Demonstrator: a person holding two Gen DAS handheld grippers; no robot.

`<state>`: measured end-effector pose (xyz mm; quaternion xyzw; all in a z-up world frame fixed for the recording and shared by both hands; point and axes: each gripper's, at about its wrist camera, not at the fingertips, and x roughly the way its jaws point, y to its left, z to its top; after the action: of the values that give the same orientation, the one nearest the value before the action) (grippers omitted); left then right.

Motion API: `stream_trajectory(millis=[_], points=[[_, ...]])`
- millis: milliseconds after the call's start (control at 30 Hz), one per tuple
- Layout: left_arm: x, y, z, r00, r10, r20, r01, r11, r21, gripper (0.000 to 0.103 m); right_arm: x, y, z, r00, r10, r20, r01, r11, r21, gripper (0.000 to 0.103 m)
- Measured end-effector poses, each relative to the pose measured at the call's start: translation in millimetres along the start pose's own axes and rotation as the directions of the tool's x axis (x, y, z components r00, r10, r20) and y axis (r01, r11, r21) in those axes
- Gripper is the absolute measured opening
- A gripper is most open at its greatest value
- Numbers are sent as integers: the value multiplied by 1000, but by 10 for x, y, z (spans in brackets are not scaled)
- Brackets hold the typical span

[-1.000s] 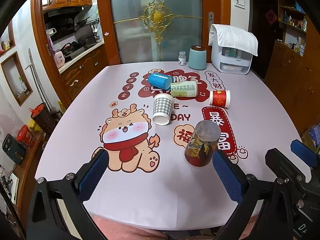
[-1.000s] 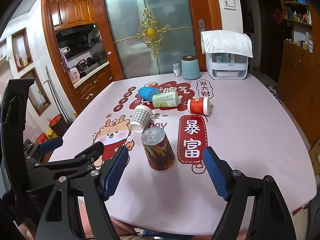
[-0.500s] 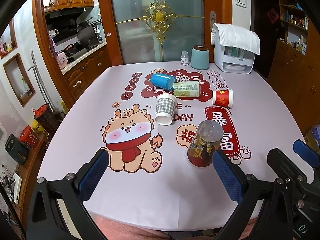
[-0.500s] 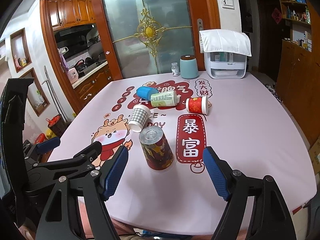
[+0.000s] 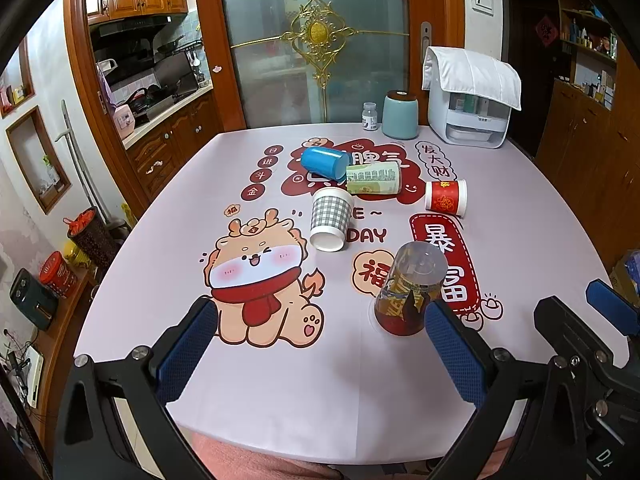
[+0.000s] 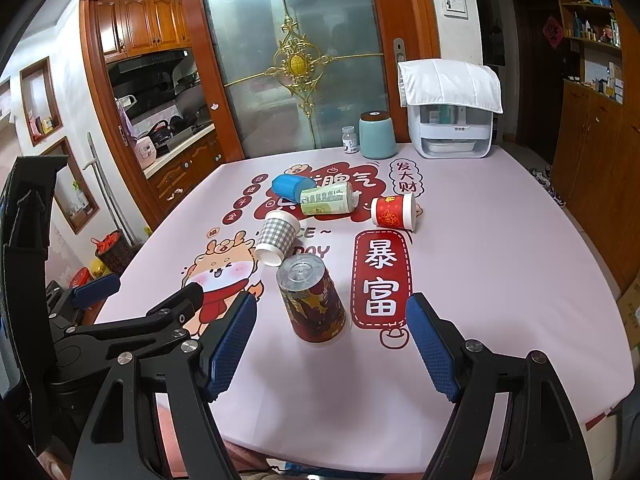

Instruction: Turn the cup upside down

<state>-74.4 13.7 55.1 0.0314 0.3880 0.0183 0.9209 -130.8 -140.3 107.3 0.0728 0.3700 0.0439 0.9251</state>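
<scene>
A clear cup with a red and gold print (image 5: 408, 290) (image 6: 314, 302) stands upside down on the pink table, base up. Beyond it lie a grey checked paper cup (image 5: 331, 216) (image 6: 277, 236), a blue cup (image 5: 325, 163) (image 6: 289, 187), a green printed cup (image 5: 374, 178) (image 6: 328, 199) and a red cup (image 5: 446, 198) (image 6: 393, 211), all on their sides. My left gripper (image 5: 320, 354) is open and empty near the table's front edge. My right gripper (image 6: 332, 346) is open and empty, just in front of the upside-down cup. Neither touches a cup.
At the table's far edge stand a teal canister (image 5: 400, 115) (image 6: 377, 135), a small white bottle (image 5: 370, 117) and a white appliance under a cloth (image 5: 468, 98) (image 6: 450, 120). Wooden cabinets (image 6: 596, 148) line the right; a kitchen doorway is on the left.
Both grippers have drawn back and up a little from the table. The cups have not moved and both grippers stay open.
</scene>
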Motion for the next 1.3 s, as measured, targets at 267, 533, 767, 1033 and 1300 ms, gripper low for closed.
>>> stream_trajectory(millis=[267, 533, 767, 1033, 1300], points=[[24, 2, 7, 1000, -2, -6, 2, 1000, -1, 102, 19, -24, 4, 1000, 0, -7, 0, 1000, 3, 79], [100, 27, 20, 1000, -10, -20, 10, 1000, -8, 102, 113, 13, 32, 1000, -2, -18, 2, 1000, 1, 79], [113, 31, 25, 1000, -11, -24, 11, 1000, -8, 102, 125, 23, 38, 1000, -2, -20, 2, 1000, 1, 79], [128, 35, 33, 1000, -12, -26, 12, 1000, -8, 102, 164, 47, 47, 1000, -2, -23, 2, 1000, 2, 79], [131, 34, 38, 1000, -11, -28, 11, 1000, -8, 102, 174, 54, 48, 1000, -1, -25, 1, 1000, 4, 79]])
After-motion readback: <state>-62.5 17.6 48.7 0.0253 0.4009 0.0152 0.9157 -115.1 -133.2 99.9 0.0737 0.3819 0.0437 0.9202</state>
